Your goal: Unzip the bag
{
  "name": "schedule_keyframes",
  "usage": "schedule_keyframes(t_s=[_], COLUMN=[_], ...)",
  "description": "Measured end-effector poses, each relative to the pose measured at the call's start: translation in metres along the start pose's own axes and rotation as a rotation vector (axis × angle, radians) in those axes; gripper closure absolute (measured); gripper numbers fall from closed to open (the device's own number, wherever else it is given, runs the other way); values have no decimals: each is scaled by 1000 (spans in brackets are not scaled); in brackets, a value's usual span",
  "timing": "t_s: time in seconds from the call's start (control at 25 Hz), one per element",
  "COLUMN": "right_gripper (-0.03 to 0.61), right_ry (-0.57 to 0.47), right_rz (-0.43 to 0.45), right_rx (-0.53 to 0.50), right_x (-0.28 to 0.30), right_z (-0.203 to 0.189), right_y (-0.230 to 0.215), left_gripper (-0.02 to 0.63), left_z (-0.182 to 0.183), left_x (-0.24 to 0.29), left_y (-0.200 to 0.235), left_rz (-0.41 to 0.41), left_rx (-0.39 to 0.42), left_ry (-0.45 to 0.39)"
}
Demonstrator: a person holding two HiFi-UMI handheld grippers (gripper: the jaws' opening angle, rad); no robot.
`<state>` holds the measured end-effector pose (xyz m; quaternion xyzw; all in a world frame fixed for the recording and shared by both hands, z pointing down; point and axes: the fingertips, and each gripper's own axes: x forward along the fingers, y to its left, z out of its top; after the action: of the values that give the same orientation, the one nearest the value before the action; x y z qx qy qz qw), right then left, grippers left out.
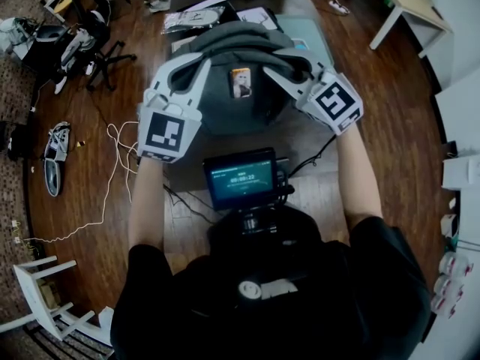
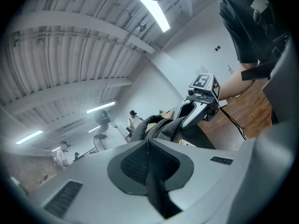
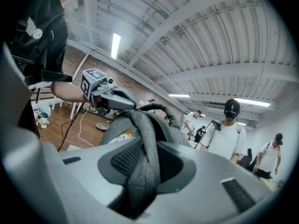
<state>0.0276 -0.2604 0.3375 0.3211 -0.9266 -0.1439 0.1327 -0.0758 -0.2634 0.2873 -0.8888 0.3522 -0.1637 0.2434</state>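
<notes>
- left gripper [image 2: 148, 146]: jaws all but together, pinching a thin dark strip [image 2: 158, 192] of the bag [image 1: 225, 118]. Can't tell if the strip is a zip pull or plain webbing.
- right gripper [image 3: 147, 146]: jaws partway apart, clamped on a thick grey fold of the bag. The fold fills the gap and covers the pads' inner faces.
- bag sits mid-table [image 1: 304, 137], straight ahead of the person. In the head view the left gripper meets it at 10 o'clock and the right gripper at 2 o'clock.
- zip line not made out in any view. In the head view the gripper bodies cover both contact points and the bag's upper corners.
- small tag [image 1: 240, 82] on the bag between the two grippers, print too small to read.
- each gripper view is mostly its own jaws, and the bag's lower part is cut off in both.
- monitor [image 1: 241, 178] at 6 o'clock hides the table's near edge.
- papers [image 1: 199, 17] at 12 o'clock, just beyond the bag.
- room: a bare strip of table between bag and monitor, and open floor at 3 o'clock out to a white desk [image 1: 409, 10] at 1 o'clock.
- 9 o'clock side is cluttered: cable [image 1: 112, 163], shoes [image 1: 56, 156], chair [image 1: 105, 51] at 10 o'clock, stool [image 1: 45, 291] at 7 o'clock.
- people [image 3: 229, 129] stand well beyond the bag in both gripper views.
</notes>
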Motion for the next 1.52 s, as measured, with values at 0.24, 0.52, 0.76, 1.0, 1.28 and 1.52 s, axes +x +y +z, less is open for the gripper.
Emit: schedule_keyframes(t_s=[0.24, 0.52, 0.76, 1.0, 1.28, 1.52], right_gripper=[457, 457, 457, 457, 459, 459], right_ry=[-10, -9, -9, -16, -19, -2], right_rz=[-6, -5, 0, 4, 1, -3], right_rx=[25, 41, 50, 53, 61, 62], right_x=[4, 3, 4, 2, -3, -5], right_z=[-2, -2, -1, -5, -5, -6], right_y=[-1, 1, 1, 0, -2, 0], left_gripper=[604, 604, 604, 606, 606, 606], left_z=[-18, -30, -46, -79, -97, -114], left_x=[-15, -29, -43, -60, -68, -76], left_y=[13, 17, 23, 26, 24, 21], left_rz=[38, 61, 90, 166, 204, 226], left_rx=[-95, -244, -355, -464, -499, -537], left_ry=[-11, -56, -76, -63, -48, -43])
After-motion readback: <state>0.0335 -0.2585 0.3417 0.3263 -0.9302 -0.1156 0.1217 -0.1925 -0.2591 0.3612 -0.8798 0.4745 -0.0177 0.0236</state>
